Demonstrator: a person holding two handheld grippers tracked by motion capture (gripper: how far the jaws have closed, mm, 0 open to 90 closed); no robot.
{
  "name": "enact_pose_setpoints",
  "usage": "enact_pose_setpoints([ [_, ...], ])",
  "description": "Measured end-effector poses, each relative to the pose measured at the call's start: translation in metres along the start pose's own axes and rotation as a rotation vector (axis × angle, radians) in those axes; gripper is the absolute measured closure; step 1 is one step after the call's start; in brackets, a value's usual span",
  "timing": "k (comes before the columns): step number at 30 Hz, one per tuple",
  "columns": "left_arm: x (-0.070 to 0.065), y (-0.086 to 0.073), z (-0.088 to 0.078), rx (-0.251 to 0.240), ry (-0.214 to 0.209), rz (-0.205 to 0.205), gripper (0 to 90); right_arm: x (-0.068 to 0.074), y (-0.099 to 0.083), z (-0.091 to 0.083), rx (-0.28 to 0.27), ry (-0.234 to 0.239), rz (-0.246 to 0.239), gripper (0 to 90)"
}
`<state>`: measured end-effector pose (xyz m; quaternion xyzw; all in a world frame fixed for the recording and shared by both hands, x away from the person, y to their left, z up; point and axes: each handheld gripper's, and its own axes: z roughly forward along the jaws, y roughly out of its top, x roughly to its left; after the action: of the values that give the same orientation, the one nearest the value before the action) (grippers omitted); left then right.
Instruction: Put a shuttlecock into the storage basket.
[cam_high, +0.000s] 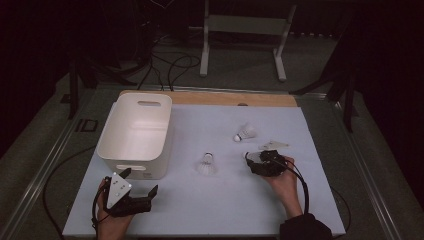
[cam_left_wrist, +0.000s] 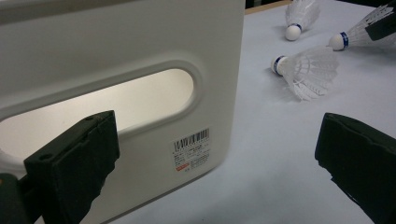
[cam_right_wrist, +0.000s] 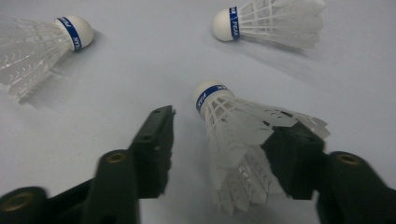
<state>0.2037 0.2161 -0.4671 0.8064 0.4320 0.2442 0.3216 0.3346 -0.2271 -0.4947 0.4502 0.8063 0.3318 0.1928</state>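
White feathers of a shuttlecock (cam_right_wrist: 243, 154) lay between the jaws of the right gripper (cam_right_wrist: 219, 154), its cork nose with a blue band pointing away from the camera. The jaws stood about half closed around the feather skirt; the right jaw touched the feathers, while the left jaw stood apart from them with a gap, so no firm grip was made yet. In the high view the right gripper (cam_high: 256, 161) sat low on the pale table (cam_high: 225, 210), right of centre, held by the person's right hand (cam_high: 286, 182). Two more shuttlecocks lay free on the table: one (cam_high: 206, 164) just left of the right gripper, near the bin, another (cam_high: 245, 133) a little farther back. A white plastic bin (cam_high: 135, 135) with cut-out handles stood on the table's left half, apparently empty. The left gripper (cam_high: 141, 186) rested near the front edge just before the bin, its jaws wide open and holding nothing; its own view looked at the bin's near wall and handle slot (cam_left_wrist: 107, 100). The step in hand appeared to be grasping the shuttlecock, probably to put it in the bin. The next move likely called for closing the jaws gently until both pressed the skirt, without crushing the feathers, then lifting and carrying it left across the table over the bin's rim.
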Motion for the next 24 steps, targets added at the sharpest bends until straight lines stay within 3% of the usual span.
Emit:
enact_pose_setpoints([
  [4, 0.0, 0.0, 0.0, 0.004, 0.0, 0.001, 0.4, 0.003, 0.0, 0.002, 0.002, -0.003, -0.018, 60.7],
  [5, 0.0, 0.0, 0.0, 0.004, -0.001, 0.0, 0.4, 0.005, 0.001, 0.003, -0.006, -0.003, -0.027, 68.3],
  [6, 0.0, 0.0, 0.0, 0.005, -0.001, 0.001, 0.4, 0.005, 0.001, 0.003, -0.006, -0.003, -0.027, 68.3],
  [7, 0.0, 0.0, 0.0, 0.0, 0.0, 0.0, 0.4, 0.006, 0.001, 0.002, -0.008, -0.004, -0.034, 74.9],
  [11, 0.0, 0.0, 0.0, -0.001, 0.0, -0.001, 0.4, 0.008, 0.001, 0.002, -0.005, -0.014, -0.051, 84.8],
  [24, 0.0, -0.001, 0.002, -0.033, 0.003, -0.009, 0.4, 0.016, 0.007, -0.008, -0.045, -0.028, -0.102, 88.4],
])
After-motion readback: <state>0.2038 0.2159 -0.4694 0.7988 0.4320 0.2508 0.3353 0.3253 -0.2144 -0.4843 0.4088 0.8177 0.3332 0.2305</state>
